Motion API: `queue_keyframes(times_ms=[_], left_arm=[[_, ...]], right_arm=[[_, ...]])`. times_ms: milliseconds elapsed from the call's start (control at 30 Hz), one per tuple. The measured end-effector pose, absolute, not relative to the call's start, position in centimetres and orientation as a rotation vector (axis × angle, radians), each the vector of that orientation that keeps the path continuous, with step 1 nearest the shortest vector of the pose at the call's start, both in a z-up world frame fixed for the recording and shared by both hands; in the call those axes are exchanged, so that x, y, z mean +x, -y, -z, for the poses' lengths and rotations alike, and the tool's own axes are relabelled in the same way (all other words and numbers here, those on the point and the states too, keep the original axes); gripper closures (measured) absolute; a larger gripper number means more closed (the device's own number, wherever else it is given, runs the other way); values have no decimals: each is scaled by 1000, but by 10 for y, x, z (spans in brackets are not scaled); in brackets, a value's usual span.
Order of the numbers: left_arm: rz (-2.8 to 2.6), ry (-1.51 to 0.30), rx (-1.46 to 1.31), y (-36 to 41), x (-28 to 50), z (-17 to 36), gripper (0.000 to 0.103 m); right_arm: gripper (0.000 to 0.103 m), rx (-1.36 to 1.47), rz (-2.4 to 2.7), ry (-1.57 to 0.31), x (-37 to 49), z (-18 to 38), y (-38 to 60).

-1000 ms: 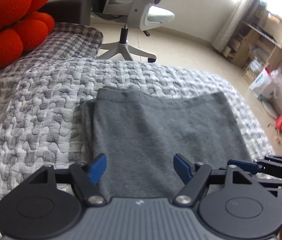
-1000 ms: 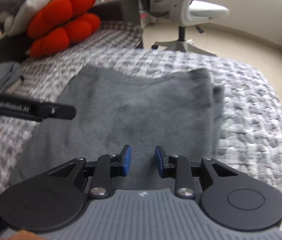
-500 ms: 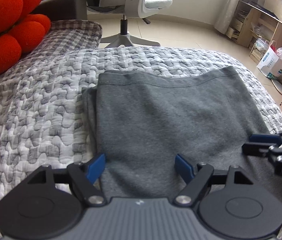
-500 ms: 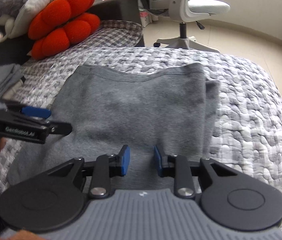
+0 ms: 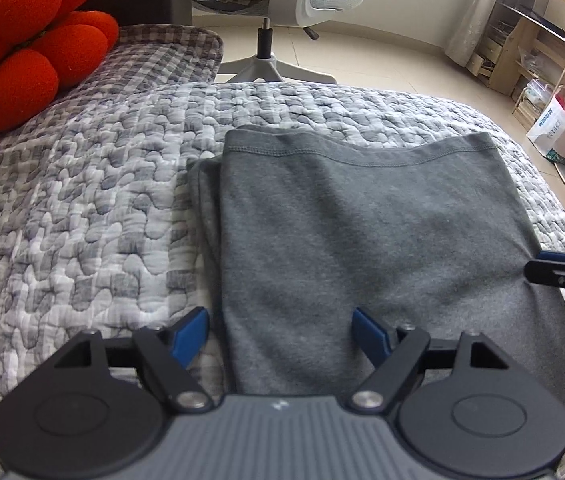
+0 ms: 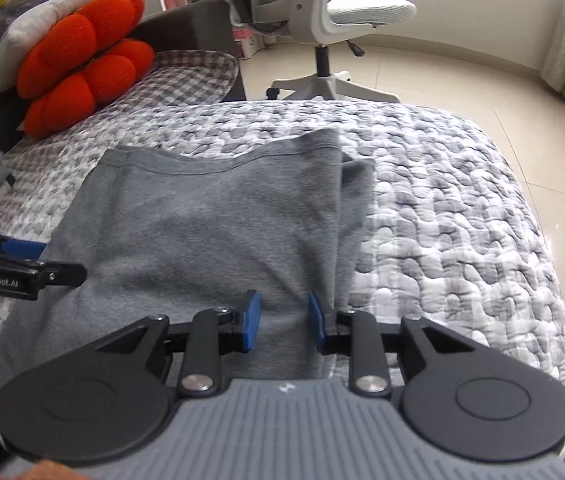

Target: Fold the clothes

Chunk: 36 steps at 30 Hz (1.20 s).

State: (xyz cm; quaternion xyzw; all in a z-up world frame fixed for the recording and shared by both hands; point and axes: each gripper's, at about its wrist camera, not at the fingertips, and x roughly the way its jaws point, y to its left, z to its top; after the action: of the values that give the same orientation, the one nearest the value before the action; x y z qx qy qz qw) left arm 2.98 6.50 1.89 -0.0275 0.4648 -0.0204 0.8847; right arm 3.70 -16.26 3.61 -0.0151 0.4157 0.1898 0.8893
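Left wrist view: left gripper (image 5: pixel 278 334) spread wide, nothing pinched, straddling the near left edge of the grey garment (image 5: pixel 382 248) on the bed (image 5: pixel 82 220); cloth running ahead and rightward from the jaws.

Right wrist view: right gripper (image 6: pixel 284 320) narrow but opening, jaws apart over the near right edge, folded layers just right. Each gripper nearest its own corner; likely next fold away, toward the far hem.

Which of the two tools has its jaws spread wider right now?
The left tool: its blue pads stand far apart over the grey garment. The right tool shows only a narrow gap.
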Motion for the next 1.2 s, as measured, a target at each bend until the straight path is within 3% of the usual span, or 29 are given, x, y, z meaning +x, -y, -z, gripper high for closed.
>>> queue_keyframes(times_ms=[1200], left_arm=[[-45,-954,-150,-88,29,-29,24]], right_arm=[[68,-62,-346,-855,38,-35,164]])
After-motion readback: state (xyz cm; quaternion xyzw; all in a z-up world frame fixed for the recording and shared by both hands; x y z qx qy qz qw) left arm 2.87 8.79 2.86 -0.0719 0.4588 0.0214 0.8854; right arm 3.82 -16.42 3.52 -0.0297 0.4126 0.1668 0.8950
